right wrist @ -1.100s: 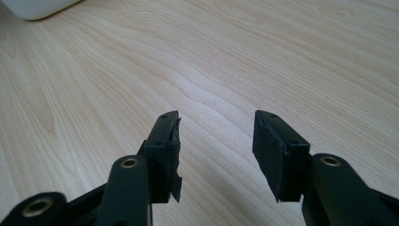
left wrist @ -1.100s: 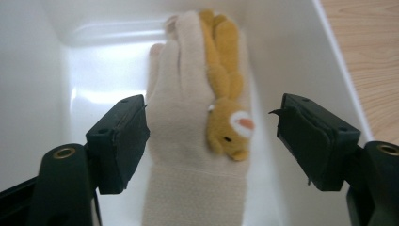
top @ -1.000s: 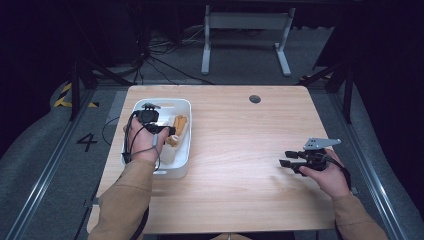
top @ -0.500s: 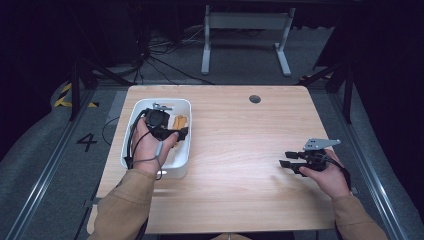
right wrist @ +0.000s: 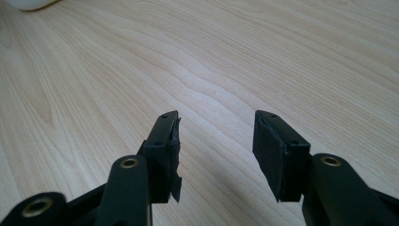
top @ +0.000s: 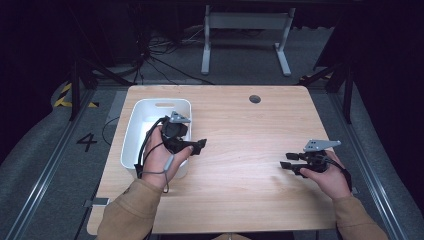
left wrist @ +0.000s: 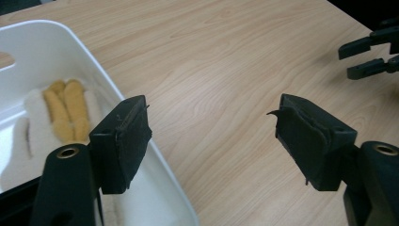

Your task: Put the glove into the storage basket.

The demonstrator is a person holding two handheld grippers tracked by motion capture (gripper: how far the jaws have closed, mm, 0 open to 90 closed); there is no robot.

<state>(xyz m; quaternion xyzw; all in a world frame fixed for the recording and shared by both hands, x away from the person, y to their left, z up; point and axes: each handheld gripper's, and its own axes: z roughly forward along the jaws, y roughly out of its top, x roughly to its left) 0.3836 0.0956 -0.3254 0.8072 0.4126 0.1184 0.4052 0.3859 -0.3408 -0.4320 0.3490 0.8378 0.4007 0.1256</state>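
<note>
The table [top: 240, 150] is pale wood-grain, smooth with a soft sheen. The bin [left wrist: 51, 52] at the upper left of the left gripper view is glossy white plastic; inside lies a fluffy white and yellow plush toy [left wrist: 66, 113]. Both gripper views show matt black plastic jaws faced with rough-edged, dull black pads.

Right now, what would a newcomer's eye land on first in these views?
Probably the white bin at the table's left edge, with a yellow and white plush toy lying inside. Next, the left gripper, jaws open and empty, at the bin's right wall. The right gripper sits open over bare wood near the table's right side.
</note>
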